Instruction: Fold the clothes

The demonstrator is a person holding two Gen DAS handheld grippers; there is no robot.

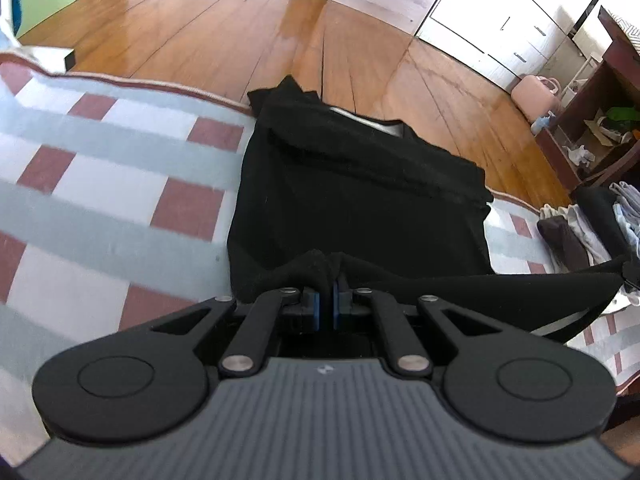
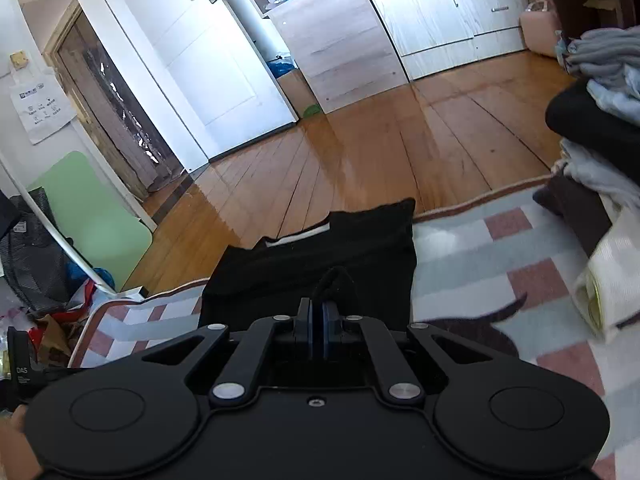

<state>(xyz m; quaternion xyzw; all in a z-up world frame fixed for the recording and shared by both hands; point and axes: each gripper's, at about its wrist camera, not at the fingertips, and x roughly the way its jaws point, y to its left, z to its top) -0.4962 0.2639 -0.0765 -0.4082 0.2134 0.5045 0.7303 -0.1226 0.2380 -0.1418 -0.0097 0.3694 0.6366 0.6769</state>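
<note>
A black garment [image 1: 360, 200] is spread on a checked blanket [image 1: 100, 184]; its near edge is pinched by the left gripper [image 1: 326, 280] and right gripper [image 2: 318, 312], both clamped; uneven lowering could skew the fold.

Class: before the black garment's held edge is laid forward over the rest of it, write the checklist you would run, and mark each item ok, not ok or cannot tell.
1. Left gripper shut on the black garment: ok.
2. Right gripper shut on the same garment: ok.
3. Held edge taut between the two: ok.
4. Garment wholly on the checked blanket: not ok, the far end hangs past its border.
5. Clothes pile clear of the fold path: ok.
6. Lower layer free of wrinkles: cannot tell.
</note>
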